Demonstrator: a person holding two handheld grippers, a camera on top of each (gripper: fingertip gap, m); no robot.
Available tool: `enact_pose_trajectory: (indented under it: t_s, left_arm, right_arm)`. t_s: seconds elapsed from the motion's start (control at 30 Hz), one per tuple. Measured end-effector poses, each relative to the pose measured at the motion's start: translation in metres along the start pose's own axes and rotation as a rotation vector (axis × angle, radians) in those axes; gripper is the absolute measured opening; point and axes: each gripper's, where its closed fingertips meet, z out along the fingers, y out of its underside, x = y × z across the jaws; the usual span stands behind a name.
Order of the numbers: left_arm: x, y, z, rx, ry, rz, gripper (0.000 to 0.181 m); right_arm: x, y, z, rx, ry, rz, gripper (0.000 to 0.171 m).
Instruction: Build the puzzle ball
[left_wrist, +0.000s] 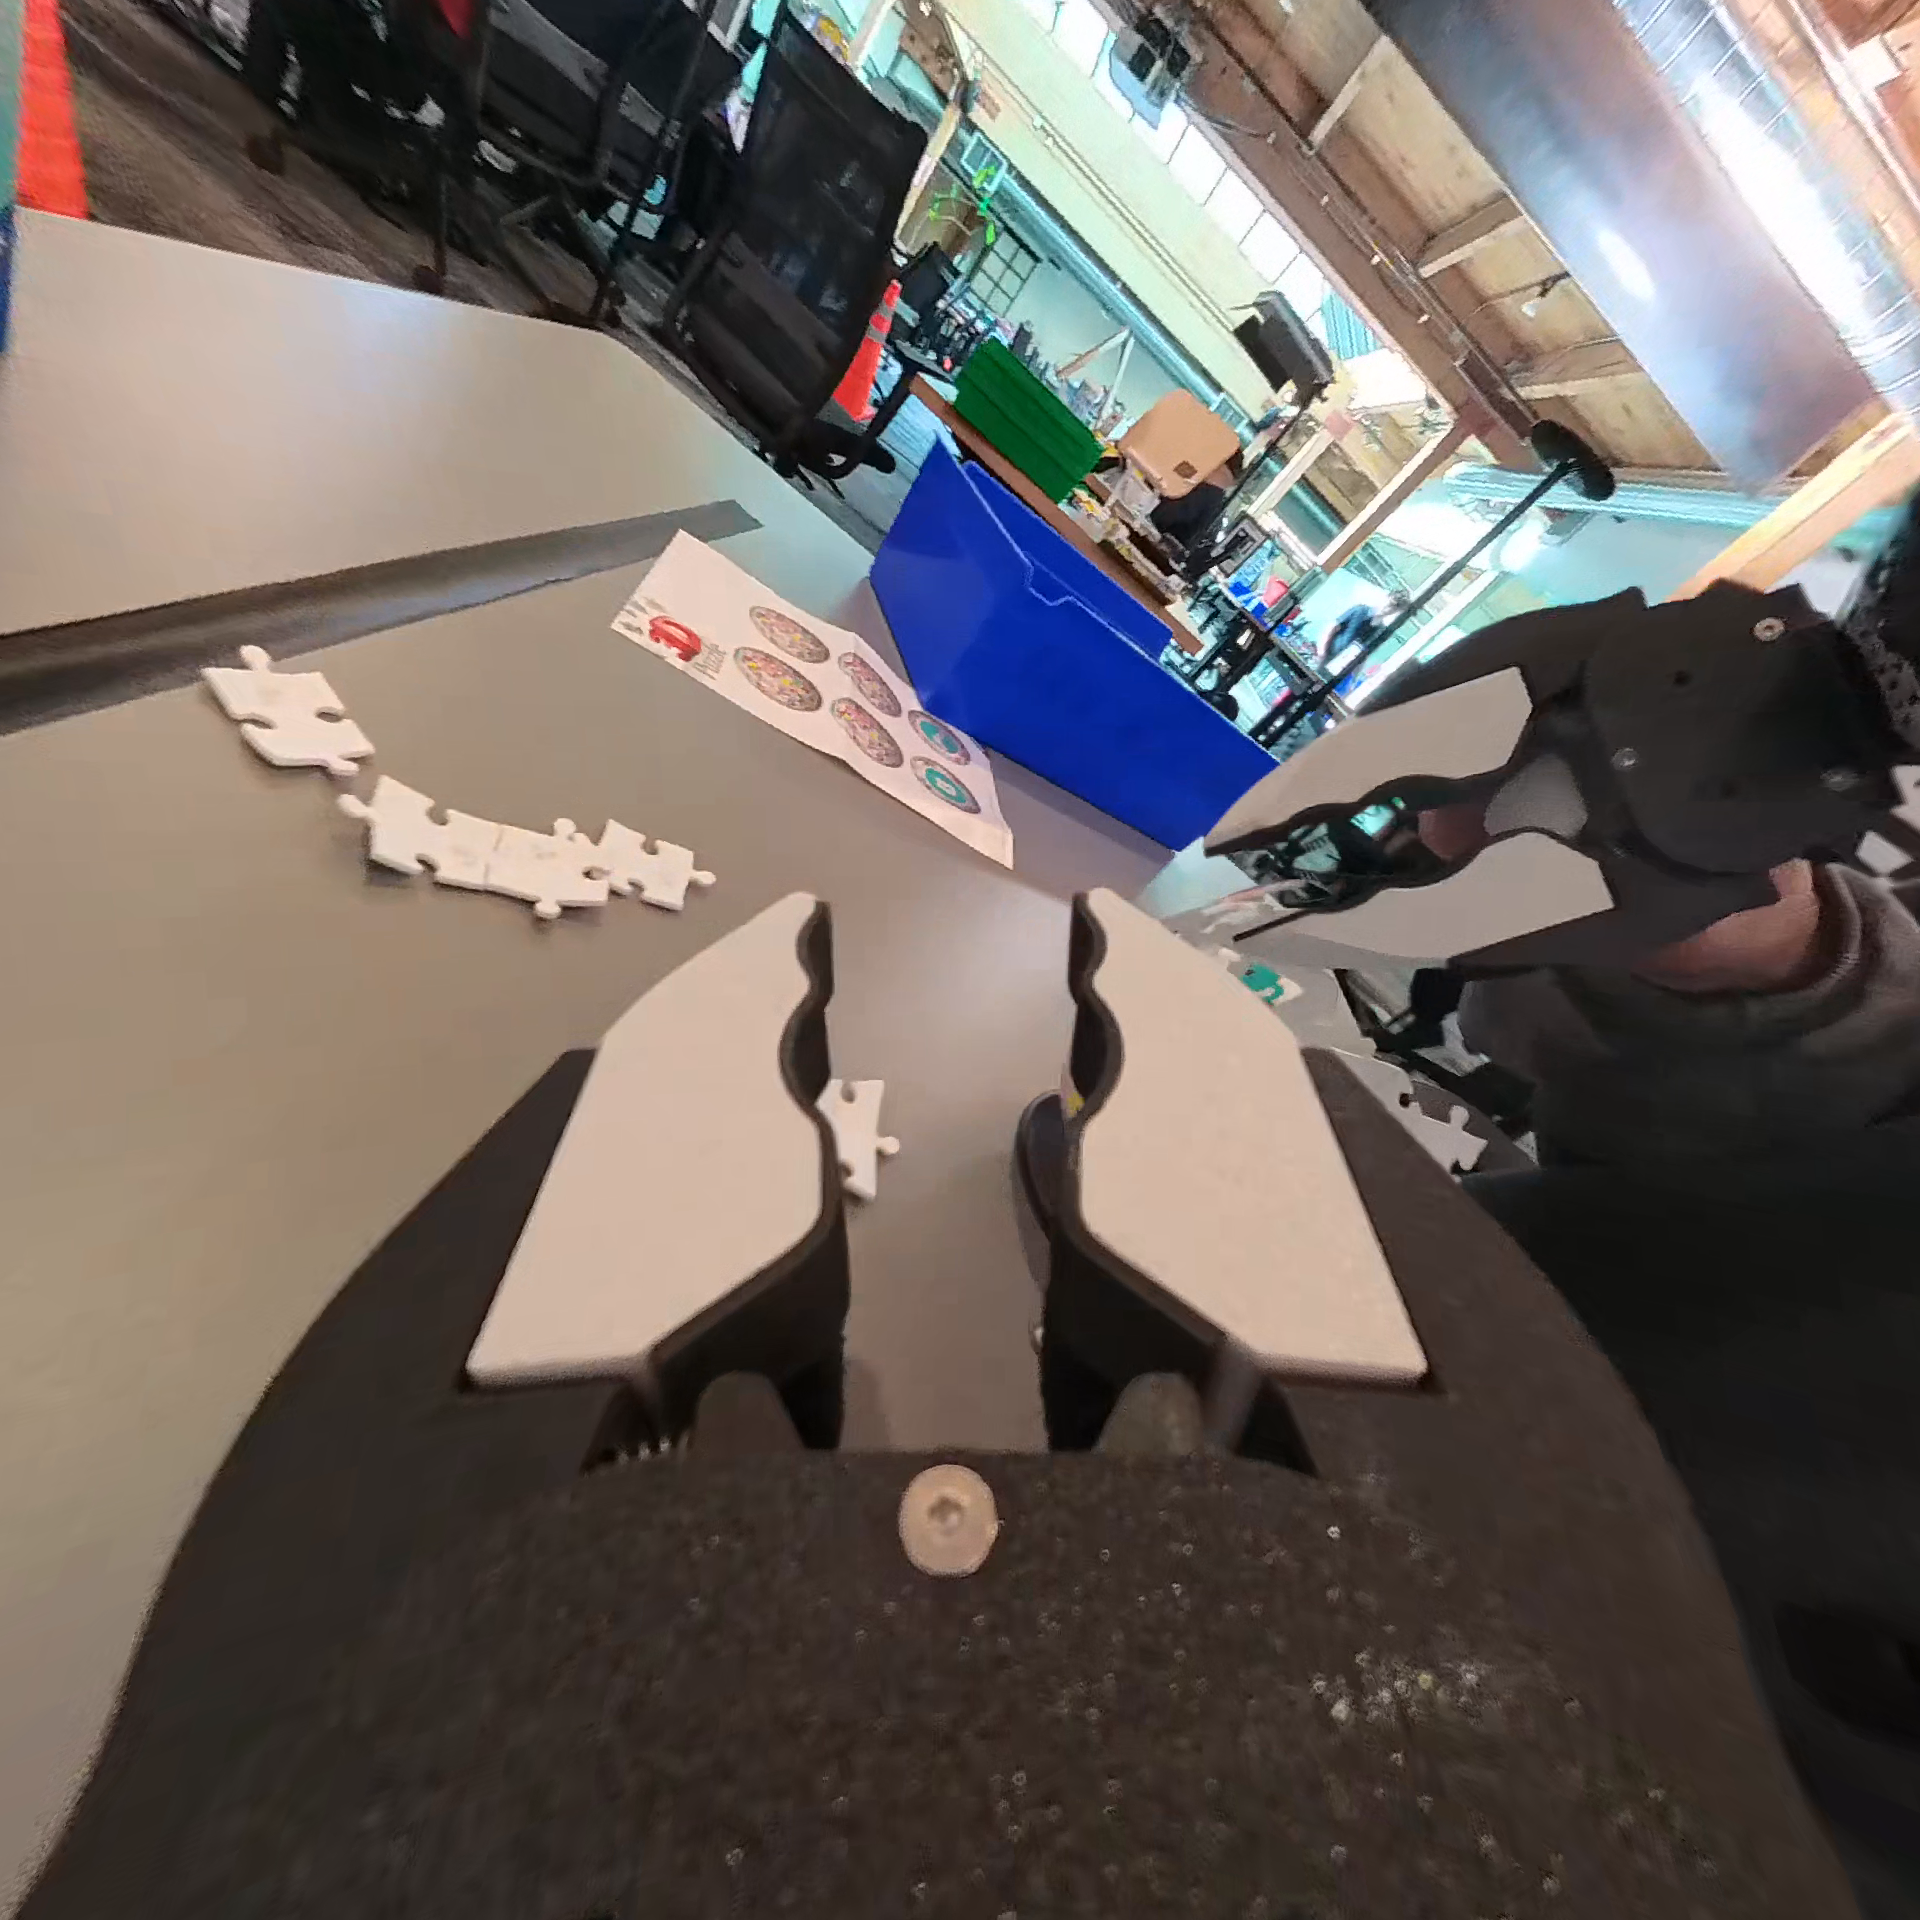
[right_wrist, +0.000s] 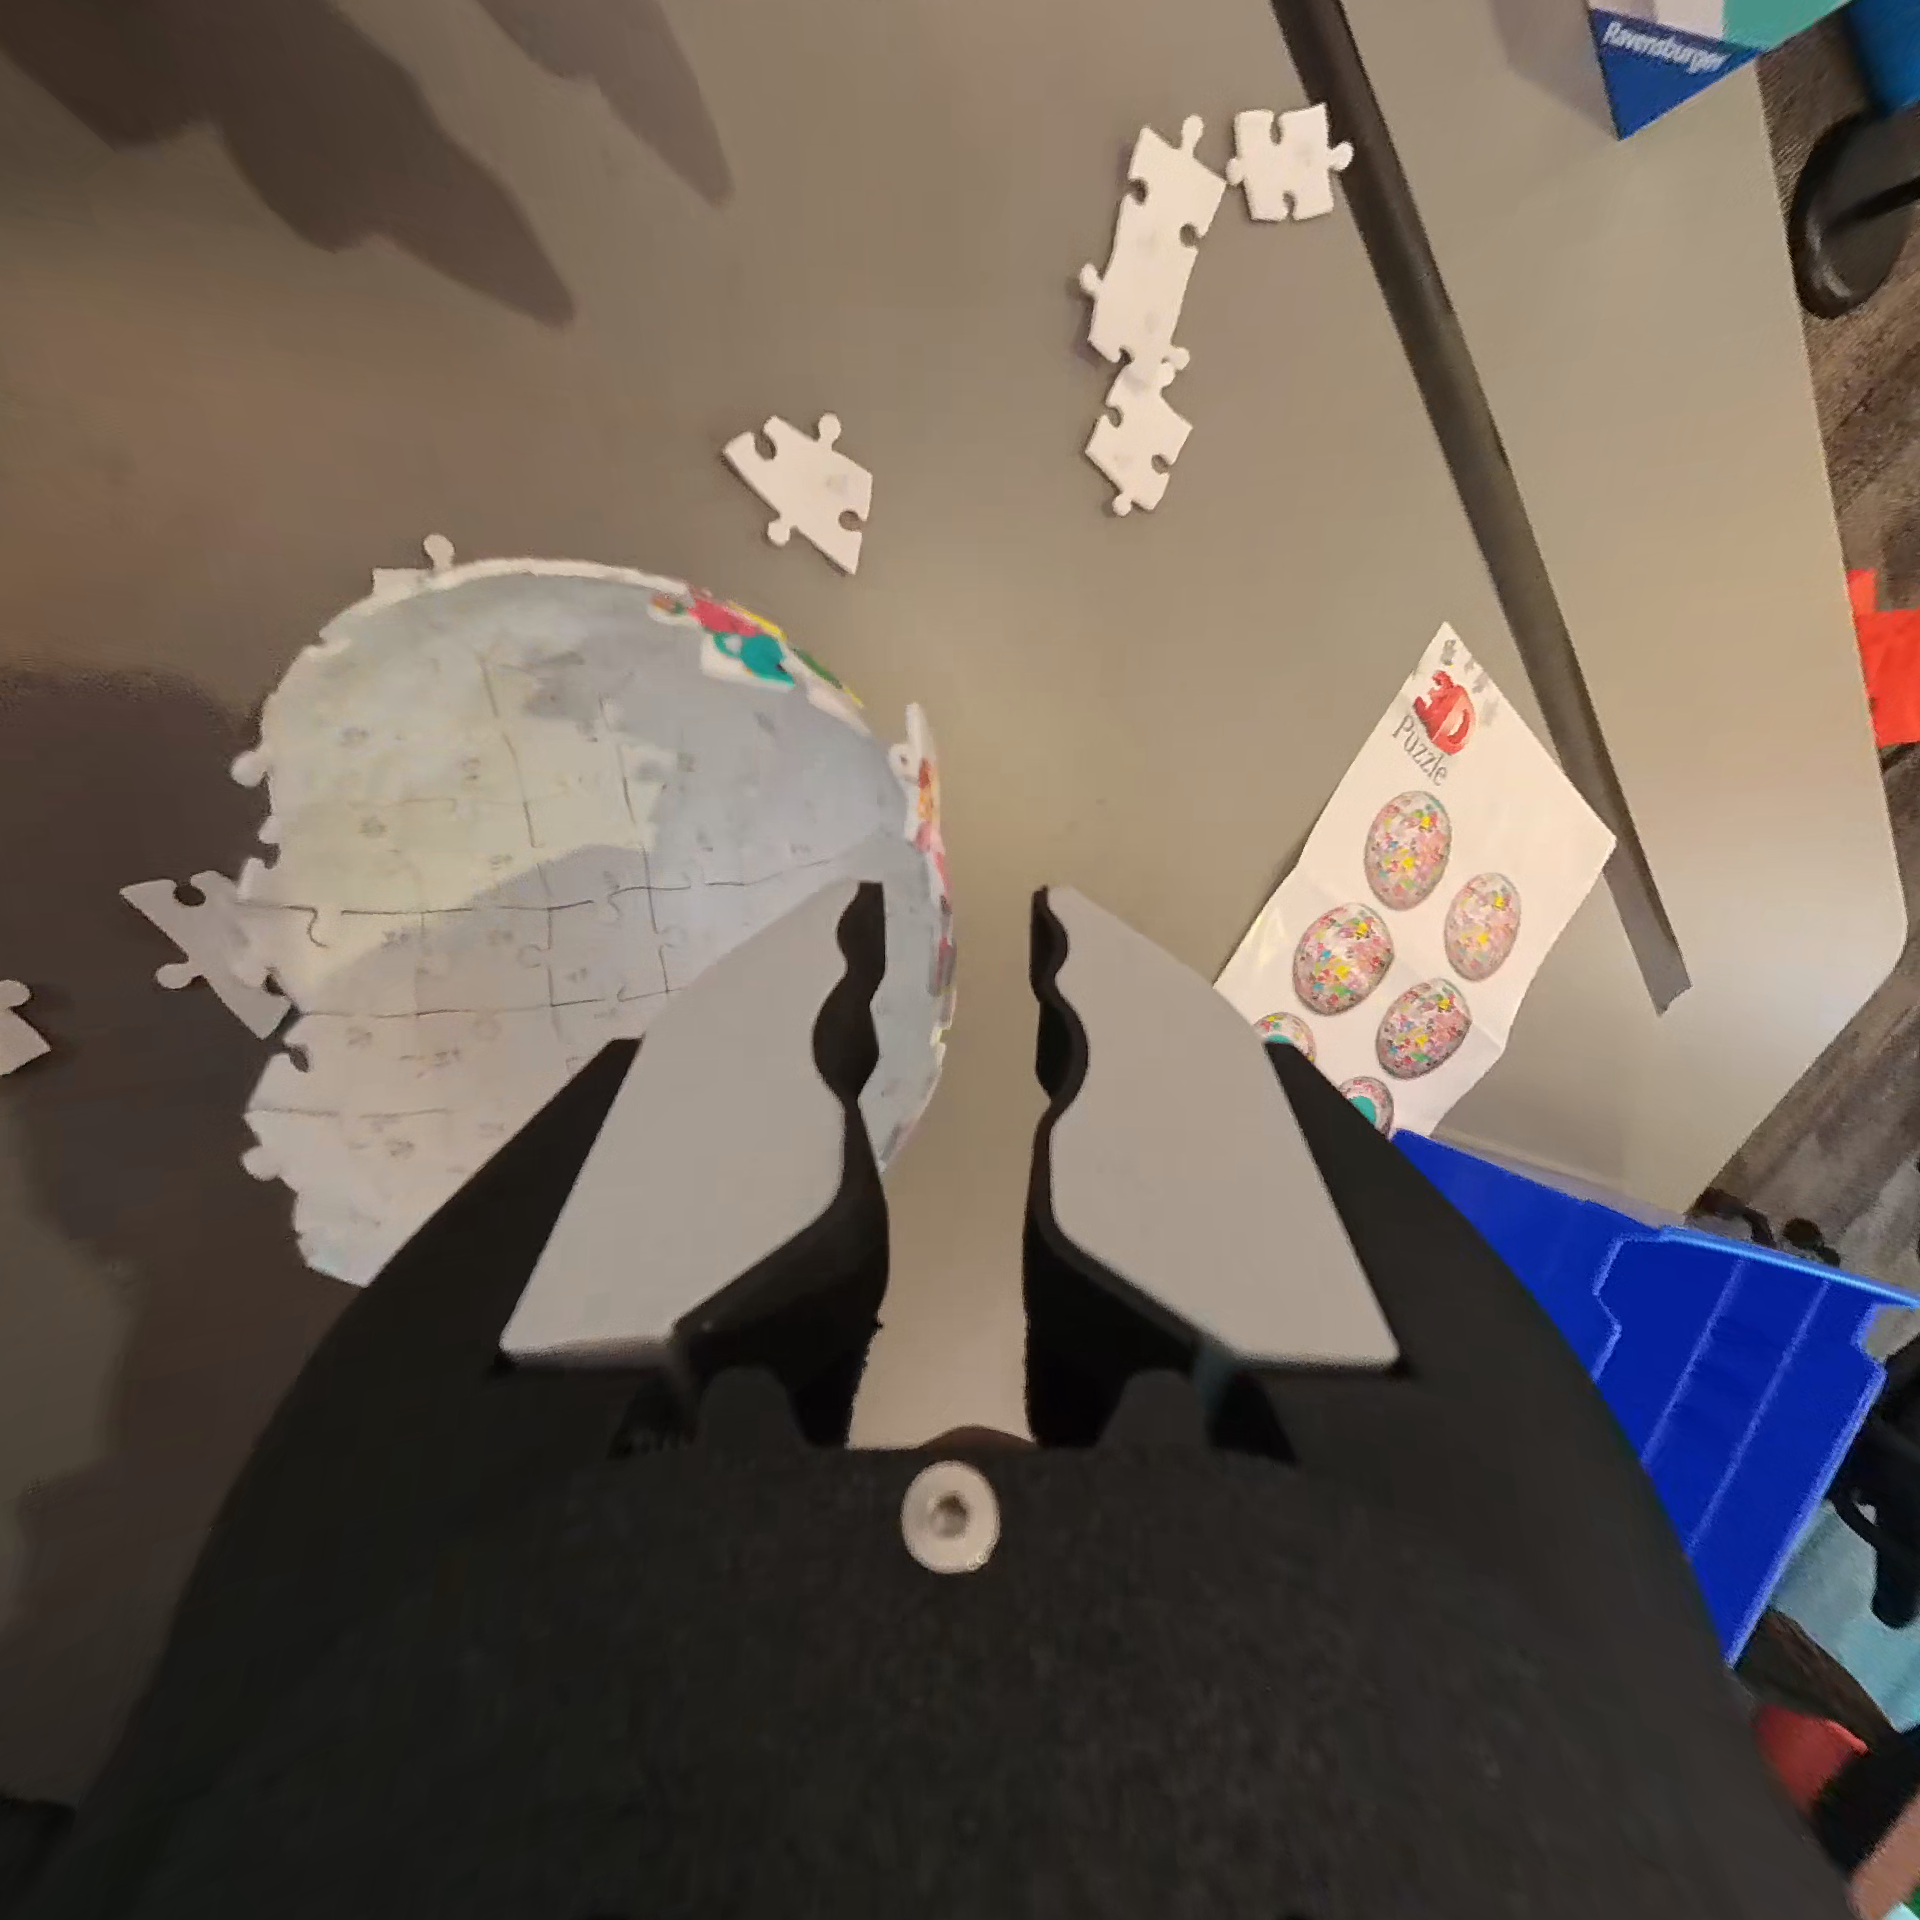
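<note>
Puzzle ball (right_wrist: 582, 894) lies left of right hand-held gripper (right_wrist: 956, 904), fingers apart, empty.

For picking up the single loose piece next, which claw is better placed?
Probably left: the left claw is open, low over the table, with the piece showing between its fingers. The right claw is beside the ball.

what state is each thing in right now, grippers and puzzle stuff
left gripper: open, empty
right gripper: open, empty
puzzle ball: part built, open shell, inside showing
single puzzle piece: loose, white side up
joined strip of pieces: linked, flat on table
instruction sheet: unfolded, flat
blue bin: upright
</note>
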Motion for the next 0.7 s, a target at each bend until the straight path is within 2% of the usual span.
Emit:
enact_pose_trajectory:
  t_s: [0.17,0.33,0.47,0.7]
  left_arm:
    - [0.002,0.01,0.009,-0.062,-0.008,0.031,0.043]
    - [0.005,0.016,0.015,-0.098,-0.005,0.046,0.043]
    - [0.005,0.018,0.016,-0.107,-0.008,0.049,0.043]
    - [0.005,0.021,0.018,-0.126,-0.026,0.08,0.043]
  right_arm:
    - [-0.004,-0.007,0.002,-0.043,0.024,-0.046,0.016]
    - [-0.003,-0.004,0.011,-0.085,0.031,-0.056,0.016]
    - [-0.002,-0.002,0.011,-0.089,0.03,-0.063,0.006]
    - [-0.002,0.002,0.009,-0.085,0.029,-0.095,0.004]
